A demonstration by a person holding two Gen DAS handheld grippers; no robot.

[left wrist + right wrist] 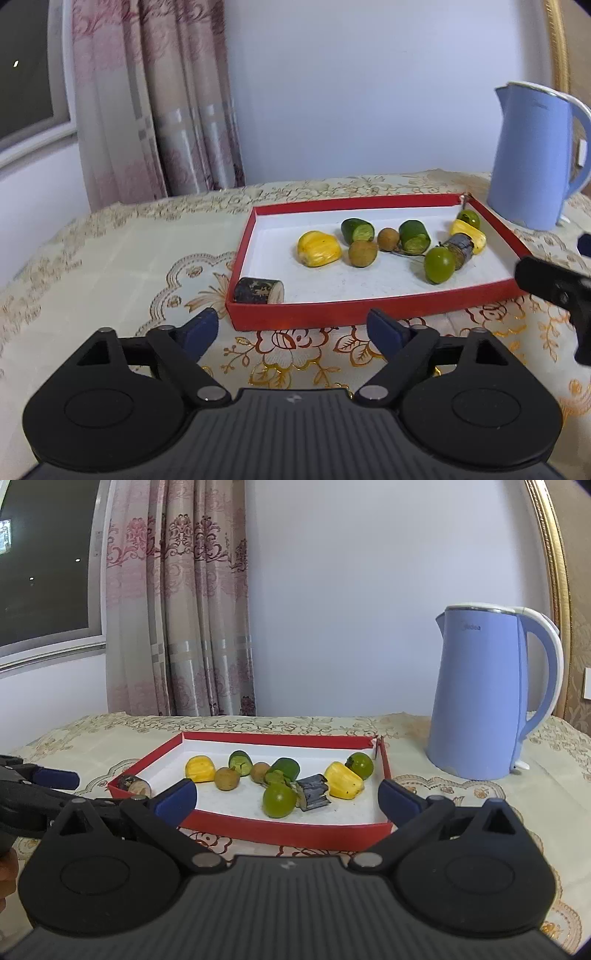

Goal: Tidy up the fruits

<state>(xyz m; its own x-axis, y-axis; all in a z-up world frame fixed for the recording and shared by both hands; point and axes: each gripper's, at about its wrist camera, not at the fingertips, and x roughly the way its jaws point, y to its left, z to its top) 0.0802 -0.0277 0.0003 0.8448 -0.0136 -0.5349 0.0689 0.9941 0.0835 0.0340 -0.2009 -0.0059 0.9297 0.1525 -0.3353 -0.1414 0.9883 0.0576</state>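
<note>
A: State the position of the fruit.

B: All fruit lies in the red tray (295, 317) on the table (110, 266). Near left corner: a dark cane piece (258, 291), touching the wall. Centre: a yellow pod (318, 249), two brown longans (362, 253), two cut green pieces (356, 230). Right: two green round fruits (439, 264), a second cane piece (460, 251), a second yellow pod (471, 232).

A: Gripper condition?

B: Left gripper (291, 332): jaws wide apart, nothing between them, short of the tray's near wall. Right gripper (288, 797): jaws wide apart, empty, at the tray's near wall.

A: Other items?

B: A blue kettle (480, 701) stands right of the tray, apart from it.
</note>
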